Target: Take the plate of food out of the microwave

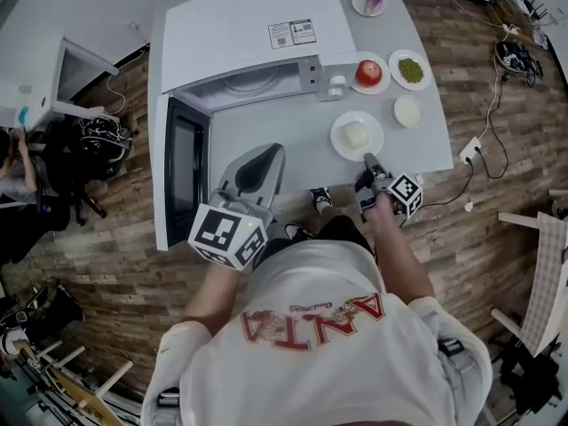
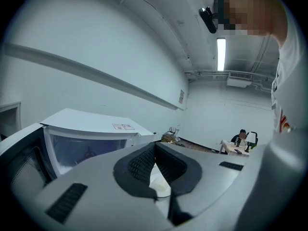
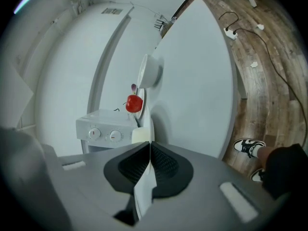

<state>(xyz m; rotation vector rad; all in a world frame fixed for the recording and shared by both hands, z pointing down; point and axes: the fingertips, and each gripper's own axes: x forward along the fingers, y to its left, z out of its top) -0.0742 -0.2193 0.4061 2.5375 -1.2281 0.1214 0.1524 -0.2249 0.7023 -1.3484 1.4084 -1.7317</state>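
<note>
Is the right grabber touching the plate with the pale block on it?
Touching. In the right gripper view, the right gripper has its jaws clamped on the rim of the plate.

Plate of food on table, right of microwave

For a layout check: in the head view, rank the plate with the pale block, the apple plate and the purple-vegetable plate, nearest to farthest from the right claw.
1. The plate with the pale block: rim in the right claw, near table edge.
2. The apple plate: farther back, beside the microwave front.
3. The purple-vegetable plate: far table edge.
</note>
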